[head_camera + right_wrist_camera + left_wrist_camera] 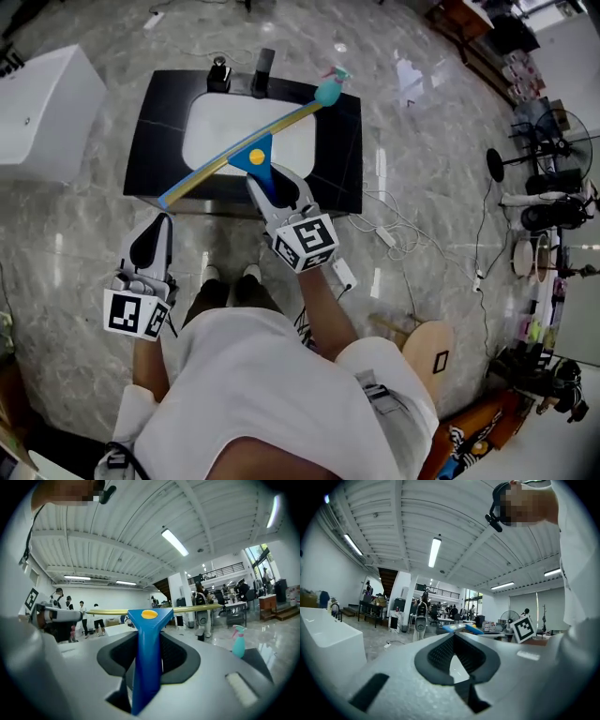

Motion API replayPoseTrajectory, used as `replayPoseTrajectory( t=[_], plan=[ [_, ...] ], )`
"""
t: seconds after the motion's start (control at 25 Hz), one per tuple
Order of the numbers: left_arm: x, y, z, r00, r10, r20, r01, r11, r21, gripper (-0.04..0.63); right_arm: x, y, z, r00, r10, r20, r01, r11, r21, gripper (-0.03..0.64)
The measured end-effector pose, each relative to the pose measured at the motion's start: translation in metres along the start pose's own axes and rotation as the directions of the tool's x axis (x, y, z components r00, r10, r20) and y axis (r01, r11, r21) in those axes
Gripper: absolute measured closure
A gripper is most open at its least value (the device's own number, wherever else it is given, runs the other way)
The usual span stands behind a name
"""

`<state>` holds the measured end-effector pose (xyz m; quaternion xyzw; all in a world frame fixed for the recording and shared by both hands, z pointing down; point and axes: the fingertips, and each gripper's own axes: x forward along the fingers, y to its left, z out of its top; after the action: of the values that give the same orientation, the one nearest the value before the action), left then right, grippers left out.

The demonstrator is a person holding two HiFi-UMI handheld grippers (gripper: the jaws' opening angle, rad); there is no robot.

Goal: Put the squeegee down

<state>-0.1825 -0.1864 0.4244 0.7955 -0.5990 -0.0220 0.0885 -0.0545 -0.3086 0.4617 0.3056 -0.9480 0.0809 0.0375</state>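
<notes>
Right gripper (149, 637): jaws part-way closed and clamped on the blue handle of the squeegee (146, 667). The handle runs straight up between the pads. Its triangular head, with a yellow dot, sits just past the fingertips at 12 o'clock. The long yellow blade lies crosswise, from 9 o'clock to 3 o'clock in the right gripper view.

Head view: right gripper (269, 190) points toward 12 o'clock, with the squeegee (254, 156) out ahead of it. The blade slants from 8 o'clock to 2 o'clock over the white basin (214, 129) set in the black counter (157, 114). The blade's low end reaches the counter's near edge. Cannot tell whether the blade touches anything.

Teal spray bottle (329, 90) stands on the counter at the blade's far tip, at 1 o'clock from the gripper. Faucet (219, 74) is at the basin's 12 o'clock rim.

Left gripper (160, 226), (453, 638): at 8 o'clock of the right one, off the counter and over the marble floor (412, 150). Its fingertips are together with nothing between them.

White box (42, 112) is on the floor at 9 o'clock of the counter.
</notes>
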Motion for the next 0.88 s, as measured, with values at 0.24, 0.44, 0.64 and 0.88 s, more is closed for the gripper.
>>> replayPoseTrajectory(
  t=[0.24, 0.44, 0.64, 0.88],
  plan=[
    [-0.029, 0.033, 0.000, 0.993, 0.121, -0.005, -0.121, 0.993, -0.015, 0.592, 0.119, 0.020, -0.069, 0.969, 0.147, -0.196, -0.155, 0.988, -0.023, 0.469],
    [-0.067, 0.063, -0.007, 0.969, 0.247, -0.020, -0.248, 0.968, -0.039, 0.592, 0.206, 0.041, -0.148, 0.902, 0.220, -0.371, -0.245, 0.969, -0.020, 0.470],
    [-0.101, 0.090, -0.020, 0.932, 0.361, -0.042, -0.363, 0.930, -0.062, 0.592, 0.269, 0.053, -0.218, 0.813, 0.247, -0.528, -0.298, 0.955, -0.012, 0.469],
    [-0.140, 0.108, -0.030, 0.889, 0.453, -0.065, -0.457, 0.885, -0.088, 0.592, 0.311, 0.073, -0.269, 0.706, 0.226, -0.671, -0.346, 0.937, -0.048, 0.470]
  ],
)
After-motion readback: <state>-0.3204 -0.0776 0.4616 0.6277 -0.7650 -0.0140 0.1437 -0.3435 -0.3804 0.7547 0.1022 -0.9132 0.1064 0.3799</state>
